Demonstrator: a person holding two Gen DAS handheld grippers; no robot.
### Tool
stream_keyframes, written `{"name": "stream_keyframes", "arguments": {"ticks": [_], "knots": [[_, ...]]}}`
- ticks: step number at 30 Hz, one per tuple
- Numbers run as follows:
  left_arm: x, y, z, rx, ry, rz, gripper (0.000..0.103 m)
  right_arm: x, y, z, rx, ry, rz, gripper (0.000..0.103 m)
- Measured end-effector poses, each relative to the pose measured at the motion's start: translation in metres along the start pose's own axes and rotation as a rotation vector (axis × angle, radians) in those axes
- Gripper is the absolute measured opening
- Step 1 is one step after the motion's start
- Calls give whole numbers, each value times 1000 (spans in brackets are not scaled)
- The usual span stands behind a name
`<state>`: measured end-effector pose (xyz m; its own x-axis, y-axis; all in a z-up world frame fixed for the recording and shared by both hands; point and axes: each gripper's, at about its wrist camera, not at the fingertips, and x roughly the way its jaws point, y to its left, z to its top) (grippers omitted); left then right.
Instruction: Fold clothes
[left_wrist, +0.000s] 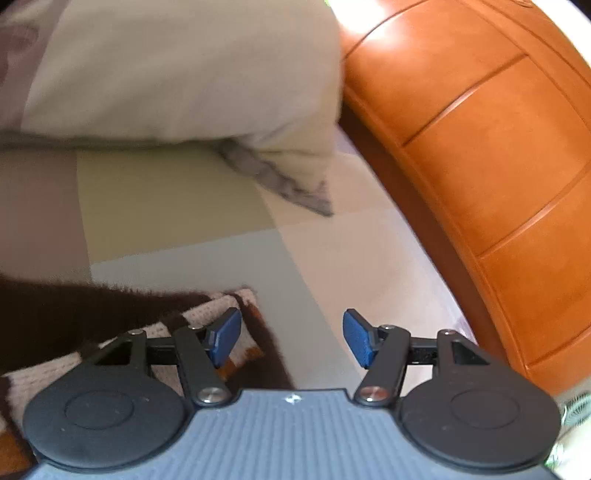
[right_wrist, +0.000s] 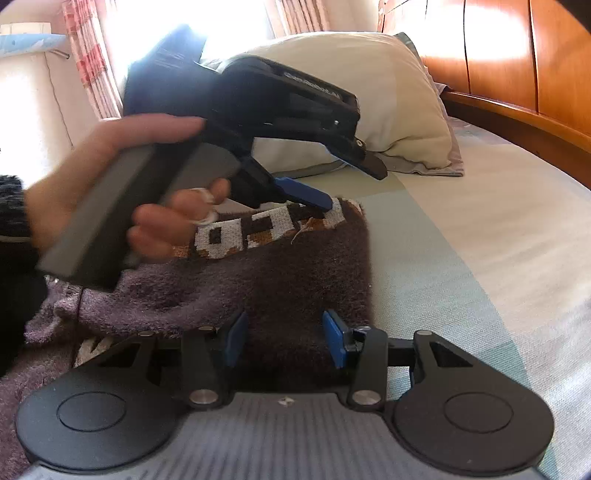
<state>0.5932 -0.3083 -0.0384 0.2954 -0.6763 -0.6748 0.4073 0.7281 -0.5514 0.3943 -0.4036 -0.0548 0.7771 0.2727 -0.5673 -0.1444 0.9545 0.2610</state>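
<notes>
Two black grippers with blue pads: the left gripper (left_wrist: 291, 338) gaped empty beside one fuzzy brown patterned sweater (right_wrist: 288, 273); the right gripper (right_wrist: 286, 341) straddled its edge, grip unclear. One cream pillow (right_wrist: 399, 107) and an orange wooden headboard (left_wrist: 480, 147) lay beyond on the pale patchwork bedsheet (right_wrist: 461, 240).

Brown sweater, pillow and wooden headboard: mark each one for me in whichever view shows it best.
Brown sweater (right_wrist: 280, 273), right wrist view, on the plain fuzzy body below the patterned band.
Pillow (right_wrist: 402, 96), right wrist view, on the cream front face.
Wooden headboard (left_wrist: 491, 147), left wrist view, on a middle orange panel.
</notes>
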Motion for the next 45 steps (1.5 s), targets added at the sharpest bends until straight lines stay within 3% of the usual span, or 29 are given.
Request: {"name": "stream_keyframes", "arguments": {"ticks": [3, 6, 12, 14, 18, 20, 27, 33, 37, 43, 45], "knots": [[16, 7, -2, 3, 5, 10, 62, 1, -2, 1, 1, 1, 3, 51], [7, -1, 1, 10, 36, 30, 61, 0, -4, 2, 11, 2, 11, 51], [-47, -10, -10, 60, 71, 25, 66, 1, -6, 4, 37, 2, 18, 52], [-50, -5, -15, 73, 52, 71, 66, 1, -5, 4, 38, 0, 16, 53], [-36, 31, -13, -45, 26, 145, 65, 1, -2, 3, 18, -5, 6, 54], [-39, 42, -14, -103, 7, 112, 63, 0, -2, 3, 24, -4, 8, 55], [-106, 30, -40, 14, 9, 61, 69, 2, -1, 6, 34, -1, 25, 69], [-133, 86, -81, -131, 7, 44, 70, 4, 6, 6, 27, 0, 41, 89], [-164, 113, -97, -205, -45, 6, 70, 8, 17, 6, -22, 11, 13, 96], [-193, 113, -86, -171, -80, 87, 72, 14, 28, 5, -80, 25, -22, 103], [-185, 106, -73, -151, -101, 68, 75, 16, 30, 4, -96, 27, -34, 103]]}}
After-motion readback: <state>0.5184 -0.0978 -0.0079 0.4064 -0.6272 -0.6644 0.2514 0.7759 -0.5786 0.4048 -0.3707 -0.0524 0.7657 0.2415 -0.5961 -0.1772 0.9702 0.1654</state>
